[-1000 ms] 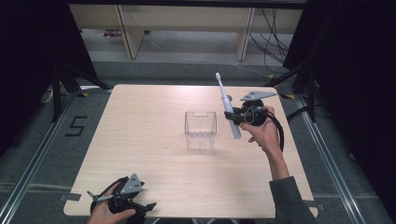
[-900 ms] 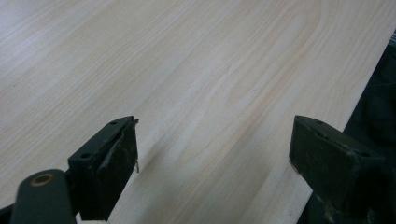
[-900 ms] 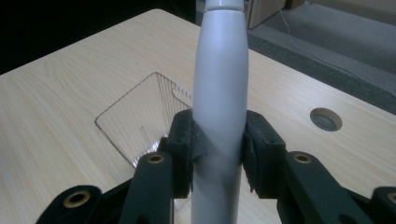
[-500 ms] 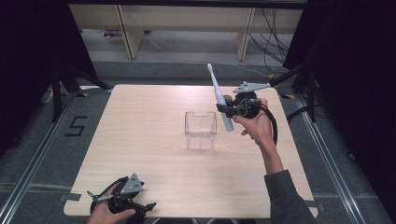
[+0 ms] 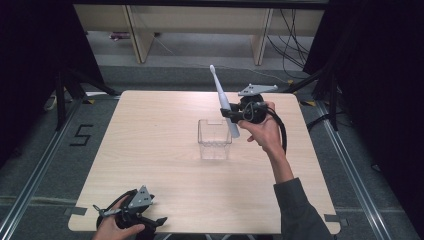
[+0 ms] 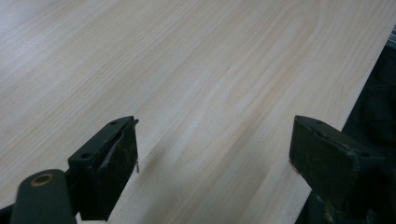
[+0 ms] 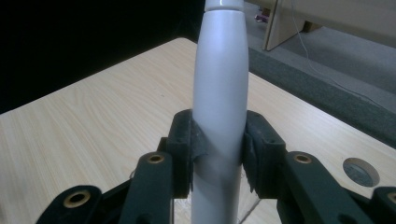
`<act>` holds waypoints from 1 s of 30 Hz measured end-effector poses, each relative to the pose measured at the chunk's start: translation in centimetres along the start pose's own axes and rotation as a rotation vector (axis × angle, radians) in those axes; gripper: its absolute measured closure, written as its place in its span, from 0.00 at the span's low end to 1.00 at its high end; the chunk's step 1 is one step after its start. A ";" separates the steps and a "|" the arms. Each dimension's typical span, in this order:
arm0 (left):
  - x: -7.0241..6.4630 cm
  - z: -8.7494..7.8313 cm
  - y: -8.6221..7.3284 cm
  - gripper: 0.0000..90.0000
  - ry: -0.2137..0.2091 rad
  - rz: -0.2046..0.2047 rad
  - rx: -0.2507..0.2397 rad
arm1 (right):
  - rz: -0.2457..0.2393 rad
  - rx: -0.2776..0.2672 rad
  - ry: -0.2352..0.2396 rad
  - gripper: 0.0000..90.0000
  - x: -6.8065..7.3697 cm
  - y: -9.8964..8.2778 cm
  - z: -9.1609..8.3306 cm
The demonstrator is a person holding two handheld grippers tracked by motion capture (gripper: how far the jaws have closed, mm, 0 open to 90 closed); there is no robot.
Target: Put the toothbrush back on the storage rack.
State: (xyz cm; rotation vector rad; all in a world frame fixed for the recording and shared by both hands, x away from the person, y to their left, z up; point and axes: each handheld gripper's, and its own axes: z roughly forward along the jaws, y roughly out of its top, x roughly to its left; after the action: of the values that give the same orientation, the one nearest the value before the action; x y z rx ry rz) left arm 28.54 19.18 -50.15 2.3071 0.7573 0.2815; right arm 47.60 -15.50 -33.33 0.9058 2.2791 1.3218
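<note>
The right gripper has both black jaws clamped on the thick lower body of a white plastic electric toothbrush, one pad on each side of the handle. In the high view, the right gripper holds the toothbrush tilted, with the narrow brush head pointing up and away and the blunt base pointing down beside the right rim of a clear square plastic container. The toothbrush is in the air, above the light wooden table. The right hand grips the tool body from below, with the forearm rising from the near right edge of the table in a grey sleeve.

The left gripper has its jaws spread wide with nothing between them; bare tabletop lies beneath. In the high view, the left gripper rests at the near left table edge, held by the left hand, well apart from the container.
</note>
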 end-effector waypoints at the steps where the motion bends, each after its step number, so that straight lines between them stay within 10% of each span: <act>1: 0.0 0.0 0.0 0.16 0.000 -0.001 0.000 | 0.005 -0.010 0.006 0.74 0.1 0.0 0.3; 30: -0.2 0.0 0.0 0.16 -0.004 -0.012 0.000 | -0.017 0.057 0.038 0.74 1.1 0.1 5.0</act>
State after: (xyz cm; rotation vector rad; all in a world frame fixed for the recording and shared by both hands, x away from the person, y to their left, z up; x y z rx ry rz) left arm 28.40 19.08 -50.20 2.3013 0.7695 0.2718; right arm 49.72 -11.52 -35.75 0.8852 2.3586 1.2837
